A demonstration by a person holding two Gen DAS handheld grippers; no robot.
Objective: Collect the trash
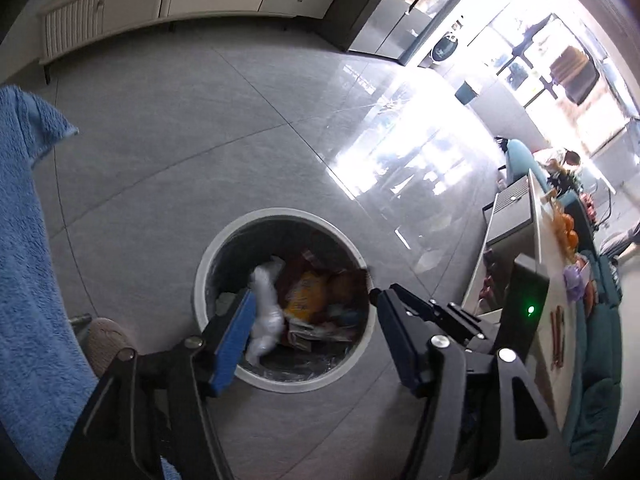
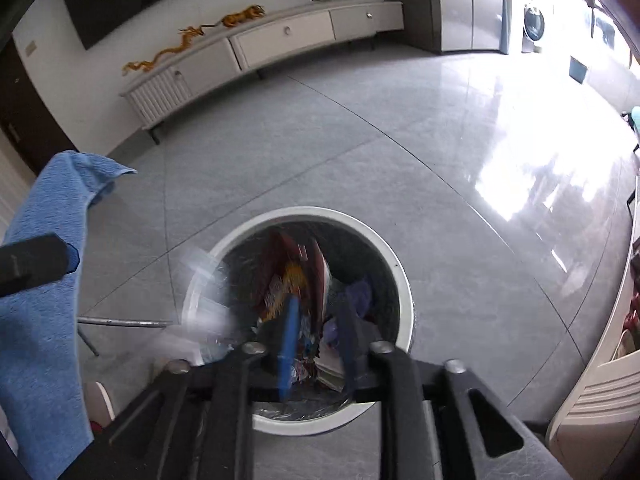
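The left gripper point(image 1: 312, 300) hangs wide apart and empty, the right gripper point(image 2: 316, 320) narrowly parted, over the round white-rimmed trash bin point(image 1: 208, 256) heaped with crumpled wrappers point(image 1: 304, 296), so overfilling risks spillage onto the floor.

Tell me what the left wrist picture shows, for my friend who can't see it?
The open left claw hangs over a round white trash bin on the grey floor, with a crumpled white bag and colourful wrappers inside. A blue towel hangs at the left.

Blue towel point(image 2: 44, 312) (hanging); white cabinet point(image 2: 280, 40); grey floor point(image 1: 200, 128).
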